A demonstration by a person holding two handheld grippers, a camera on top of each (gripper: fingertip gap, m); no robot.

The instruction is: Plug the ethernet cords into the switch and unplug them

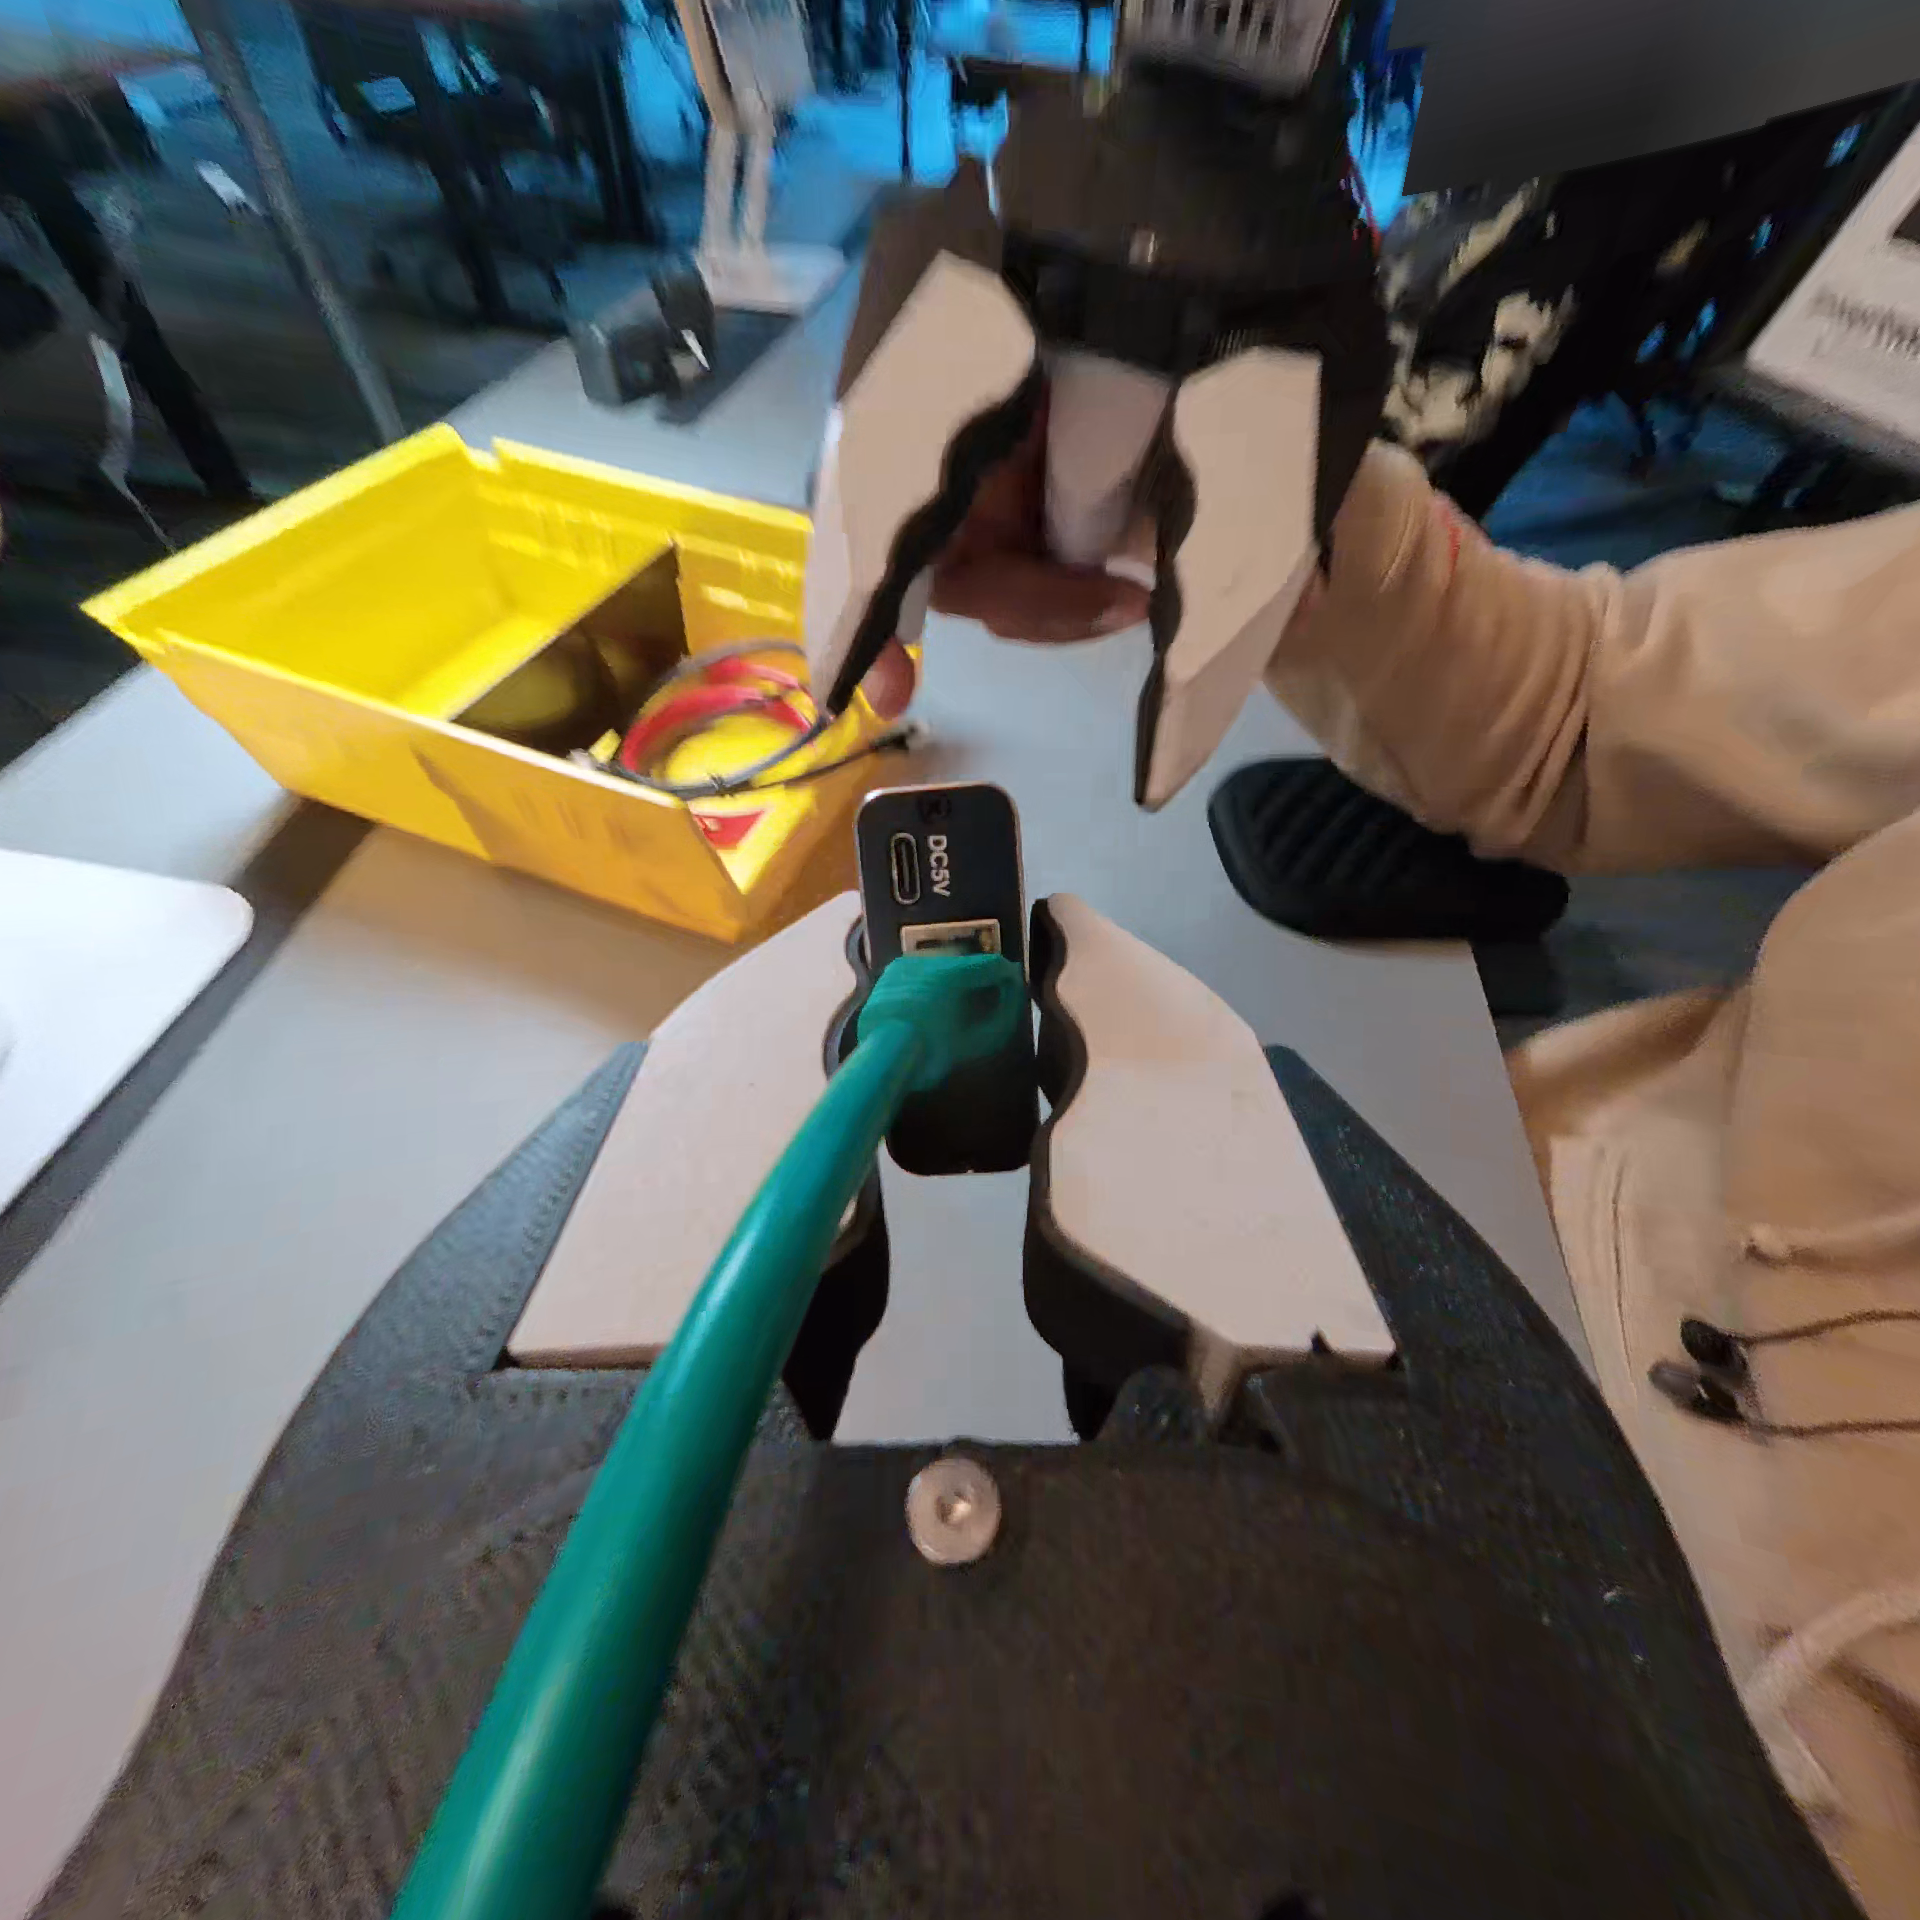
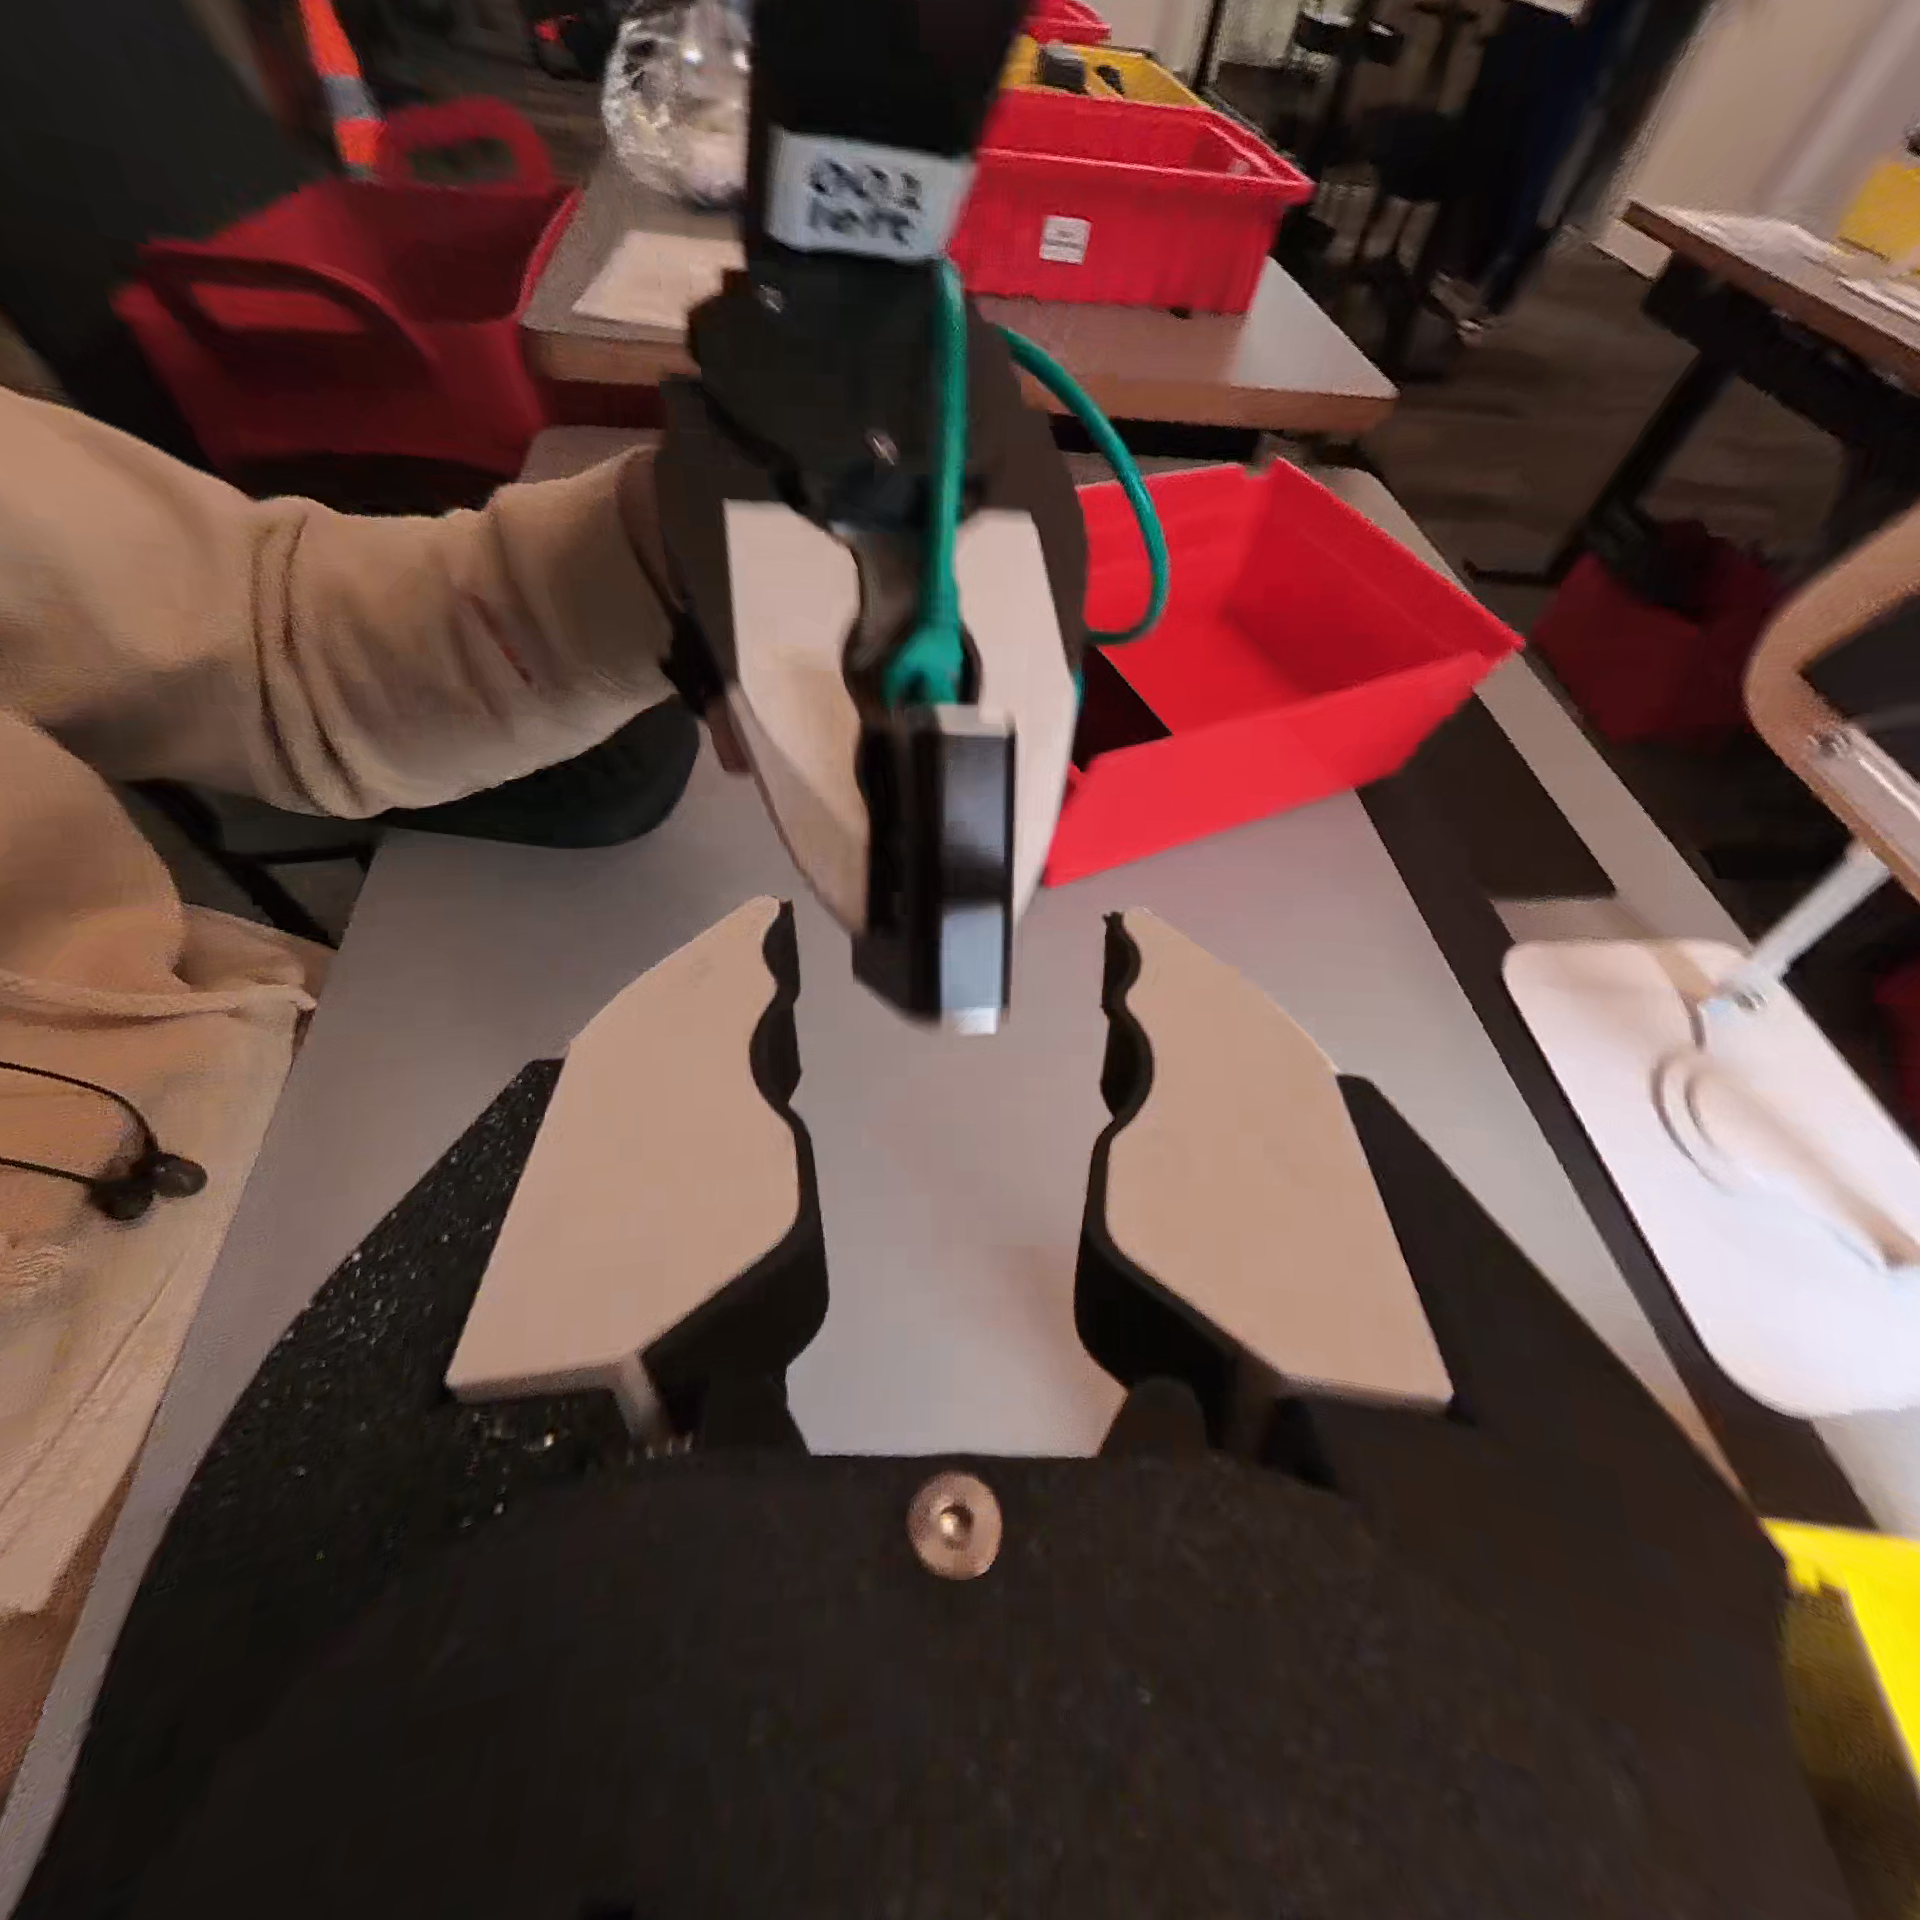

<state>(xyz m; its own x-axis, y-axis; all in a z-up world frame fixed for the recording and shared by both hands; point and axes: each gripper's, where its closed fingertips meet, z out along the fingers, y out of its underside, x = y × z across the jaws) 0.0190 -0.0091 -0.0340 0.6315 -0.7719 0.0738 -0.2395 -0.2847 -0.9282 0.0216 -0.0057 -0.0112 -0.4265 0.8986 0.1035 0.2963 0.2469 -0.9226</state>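
My left gripper (image 1: 951, 925) is shut on a small black switch (image 1: 940, 862), held upright above the grey table. A green ethernet cord (image 1: 727, 1299) is plugged into a port on the switch face and runs back over the gripper. My right gripper (image 2: 951, 925) is open and empty, facing the left one; it shows in the left wrist view (image 1: 987, 748) just beyond the switch. In the right wrist view the switch (image 2: 951, 831) hangs between the left gripper's fingers (image 2: 800, 707), just above my open fingertips, with the green cord (image 2: 940, 582) looping behind it.
A yellow bin (image 1: 416, 623) with red and black coiled cords (image 1: 727, 717) stands at the left rear. A red bin (image 2: 1299, 644) sits behind the left gripper. A white lamp base (image 2: 1714, 1143) lies at the right. A person's beige sleeve (image 2: 312, 623) is close by. The tips of both grippers are at nearly the same place.
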